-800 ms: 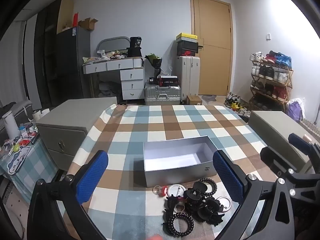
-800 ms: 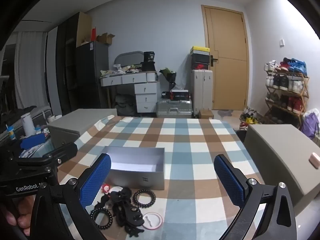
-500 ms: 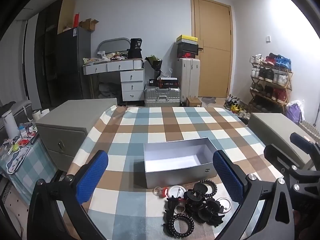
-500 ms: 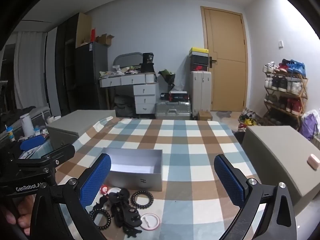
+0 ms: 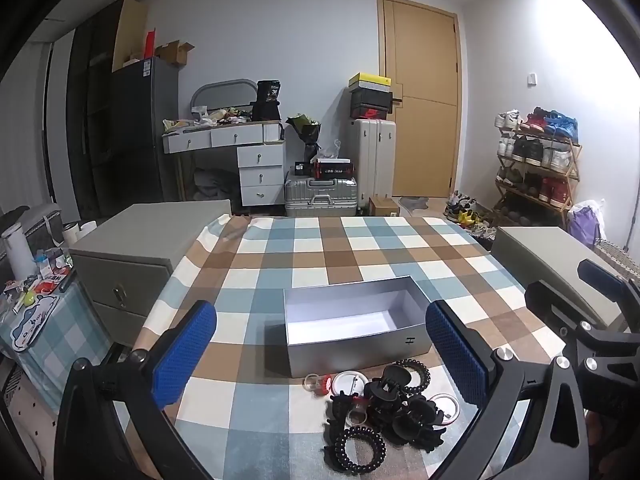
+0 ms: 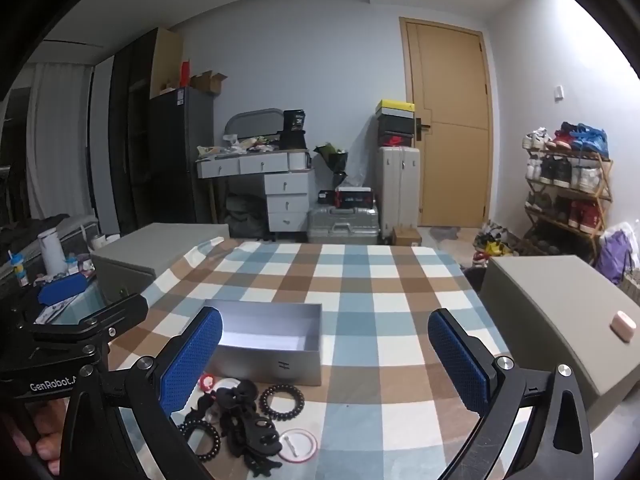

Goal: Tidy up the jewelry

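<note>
Checked tablecloth [image 5: 360, 256] w/ open silver box [image 5: 352, 344], empty. Hair accessories pile [image 5: 384, 412] lies just near of it. Left gripper [image 5: 320, 356] & right gripper [image 6: 324, 360] both wide open, holding nothing. Barely any change since a sec ago; sorting not started.

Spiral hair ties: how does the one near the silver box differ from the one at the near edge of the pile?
The spiral hair tie by the silver box lies right behind the black claw clips, partly hidden by them, close to the silver box. The near spiral hair tie lies at the pile's front edge, its whole ring showing. Both are black coiled rings lying flat on the checked tablecloth.
</note>
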`<state>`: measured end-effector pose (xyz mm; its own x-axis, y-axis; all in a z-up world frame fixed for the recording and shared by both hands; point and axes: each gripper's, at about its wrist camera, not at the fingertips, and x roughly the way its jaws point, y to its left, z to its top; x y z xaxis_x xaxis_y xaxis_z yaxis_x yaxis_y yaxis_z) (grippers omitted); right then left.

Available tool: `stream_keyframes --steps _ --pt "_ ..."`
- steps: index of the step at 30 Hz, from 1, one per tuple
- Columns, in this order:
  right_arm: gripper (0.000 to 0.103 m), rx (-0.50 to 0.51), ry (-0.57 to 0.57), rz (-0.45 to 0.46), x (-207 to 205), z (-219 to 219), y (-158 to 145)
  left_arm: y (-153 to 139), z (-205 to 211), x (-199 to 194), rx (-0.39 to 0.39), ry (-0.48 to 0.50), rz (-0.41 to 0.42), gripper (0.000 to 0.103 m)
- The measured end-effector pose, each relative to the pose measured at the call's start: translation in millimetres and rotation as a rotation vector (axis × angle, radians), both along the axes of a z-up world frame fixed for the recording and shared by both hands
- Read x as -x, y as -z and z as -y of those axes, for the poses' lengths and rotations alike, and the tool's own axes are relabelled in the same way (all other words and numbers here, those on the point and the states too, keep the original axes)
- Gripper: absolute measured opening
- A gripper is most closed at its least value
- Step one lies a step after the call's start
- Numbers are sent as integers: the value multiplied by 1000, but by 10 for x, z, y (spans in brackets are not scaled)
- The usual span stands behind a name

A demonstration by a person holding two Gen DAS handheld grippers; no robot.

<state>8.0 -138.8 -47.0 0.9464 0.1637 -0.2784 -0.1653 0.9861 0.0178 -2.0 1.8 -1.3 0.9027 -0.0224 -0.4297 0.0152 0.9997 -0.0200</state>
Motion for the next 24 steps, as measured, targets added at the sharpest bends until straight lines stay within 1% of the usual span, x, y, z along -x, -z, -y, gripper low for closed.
stream_keyframes --steps 7,20,24 --pt "103 -3 -1 2 12 5 3 1 21 25 -15 -3 7 102" --pt "103 -16 4 -4 30 71 11 -4 10 22 -10 -1 4 102" --pt "103 -4 2 0 43 67 17 -3 24 26 -7 -2 7 102"
